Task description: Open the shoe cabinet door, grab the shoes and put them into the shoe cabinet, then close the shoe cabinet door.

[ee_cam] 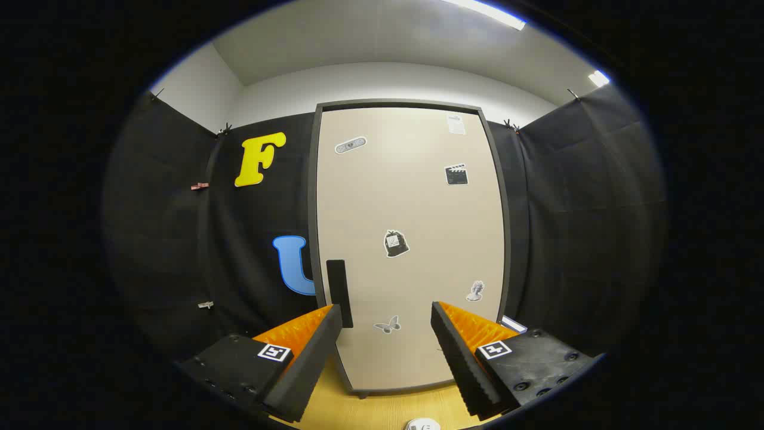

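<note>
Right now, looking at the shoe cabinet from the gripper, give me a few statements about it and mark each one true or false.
1. The shoe cabinet door is shut. True.
2. The gripper is clamped on the door's handle. False: its fingers are open and hold nothing, and the dark handle stands just beyond the left finger.
3. The handle sits on the door's right edge. False: it is near the left edge, low on the door.
4. Several stickers are on the door, among them a butterfly sticker seen between the fingers. True.
5. The cabinet stands on a grey carpet. False: it stands on a light wooden floor.
</note>
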The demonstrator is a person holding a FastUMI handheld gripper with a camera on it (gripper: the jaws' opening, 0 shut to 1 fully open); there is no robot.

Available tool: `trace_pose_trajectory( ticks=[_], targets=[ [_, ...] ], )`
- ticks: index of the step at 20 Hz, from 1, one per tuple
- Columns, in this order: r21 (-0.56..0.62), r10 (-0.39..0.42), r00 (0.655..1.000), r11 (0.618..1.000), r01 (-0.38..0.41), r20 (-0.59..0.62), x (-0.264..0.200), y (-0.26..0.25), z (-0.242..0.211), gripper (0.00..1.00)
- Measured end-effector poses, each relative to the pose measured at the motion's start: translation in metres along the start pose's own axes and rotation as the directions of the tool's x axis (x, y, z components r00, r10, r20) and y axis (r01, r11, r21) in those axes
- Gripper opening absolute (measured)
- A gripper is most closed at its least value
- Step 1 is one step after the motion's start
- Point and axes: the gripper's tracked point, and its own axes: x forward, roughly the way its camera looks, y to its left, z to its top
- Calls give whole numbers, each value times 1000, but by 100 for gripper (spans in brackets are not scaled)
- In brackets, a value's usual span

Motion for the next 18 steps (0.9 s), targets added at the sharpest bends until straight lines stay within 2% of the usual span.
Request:
trace_pose_trajectory(
  ticks=[11, 18],
  targets=[
    [-5, -12, 1000, 1000, 12, -5, 11, 1, -5, 98],
    [3, 11, 1000, 1000, -11, -11, 24, 11, -11, 98]
  ],
)
